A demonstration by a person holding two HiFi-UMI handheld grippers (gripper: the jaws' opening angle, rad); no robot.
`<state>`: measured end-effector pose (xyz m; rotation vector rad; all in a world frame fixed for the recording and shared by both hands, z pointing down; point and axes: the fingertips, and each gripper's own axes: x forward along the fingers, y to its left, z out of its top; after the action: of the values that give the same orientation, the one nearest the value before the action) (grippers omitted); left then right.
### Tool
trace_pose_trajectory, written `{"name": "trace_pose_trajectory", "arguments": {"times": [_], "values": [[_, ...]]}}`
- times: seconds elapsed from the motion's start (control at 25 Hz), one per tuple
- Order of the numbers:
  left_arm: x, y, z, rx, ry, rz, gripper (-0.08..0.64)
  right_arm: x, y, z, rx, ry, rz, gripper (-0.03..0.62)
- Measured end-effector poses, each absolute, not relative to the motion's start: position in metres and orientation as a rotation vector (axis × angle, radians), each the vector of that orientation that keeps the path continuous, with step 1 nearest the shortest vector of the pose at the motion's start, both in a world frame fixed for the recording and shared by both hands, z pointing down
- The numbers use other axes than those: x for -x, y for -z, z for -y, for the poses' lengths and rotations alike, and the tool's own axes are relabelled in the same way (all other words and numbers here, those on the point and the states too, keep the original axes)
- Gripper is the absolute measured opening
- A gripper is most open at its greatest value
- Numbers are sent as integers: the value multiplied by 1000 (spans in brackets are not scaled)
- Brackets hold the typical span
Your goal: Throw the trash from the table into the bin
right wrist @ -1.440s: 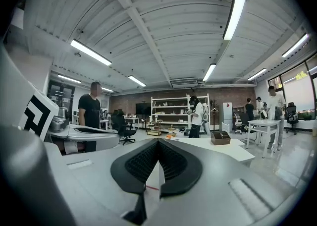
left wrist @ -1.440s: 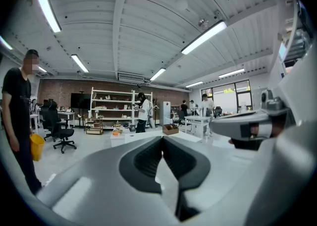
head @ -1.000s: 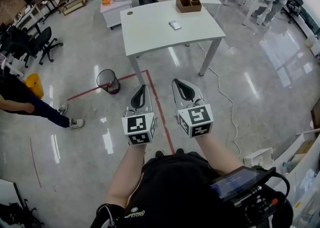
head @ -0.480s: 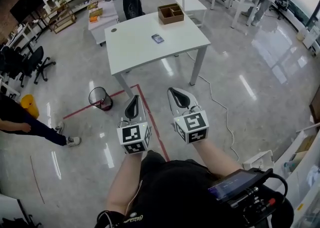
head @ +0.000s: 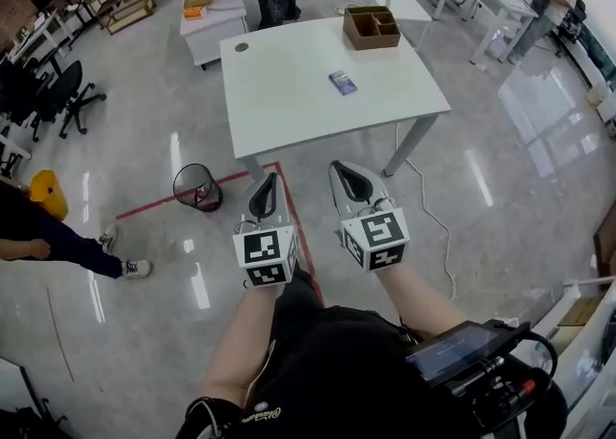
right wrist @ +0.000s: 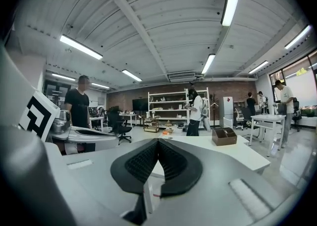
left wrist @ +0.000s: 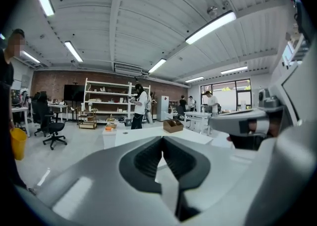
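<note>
1. Straight ahead in the head view, at 12 o'clock from both grippers, a white table [head: 289,110] is standing with a small dark packet [head: 343,82] lying near its middle. A wooden box [head: 372,28] is sitting by the far edge, at 1 o'clock from the packet. A black mesh bin [head: 197,186] is standing on the floor beside a red tape line [head: 144,208], at 9 o'clock from the left gripper [head: 267,187]. The right gripper [head: 345,175] is hovering just beside it at 3 o'clock, and both are staying well apart from the packet.
2. Looking along the left gripper view, its jaws are pressing together, clenched on nothing and pointing at the table, with the wooden box showing at 12 o'clock.
3. Looking along the right gripper view, its jaws are likewise meeting, clenched and empty, with the wooden box sitting at 2 o'clock.
</note>
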<state>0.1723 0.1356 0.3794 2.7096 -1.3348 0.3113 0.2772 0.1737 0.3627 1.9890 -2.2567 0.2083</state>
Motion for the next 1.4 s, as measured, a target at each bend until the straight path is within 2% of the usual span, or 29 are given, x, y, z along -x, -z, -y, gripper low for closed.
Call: {"name": "trace_pose_trajectory", "arguments": {"times": [0.32,0.96,1.2,1.36,1.4], "values": [[-161,-373,22,-2698,-347,1257,8,-260,-362,-15,-1982,-273,2185,-2],[-264,-376,127,-2769,-413,1153,8,-337,-350,97,-2045,-259,2174,-2],[-289,-408,142,-2739,-506,1100,8,-376,-390,113,-2045,-358,2100,-2],[-302,-433,156,-2713,-560,1095,8,-417,-453,137,-1954,-457,1998,0],[-303,-439,156,-2703,-575,1090,8,-429,-474,144,-1911,-505,1966,24]]}}
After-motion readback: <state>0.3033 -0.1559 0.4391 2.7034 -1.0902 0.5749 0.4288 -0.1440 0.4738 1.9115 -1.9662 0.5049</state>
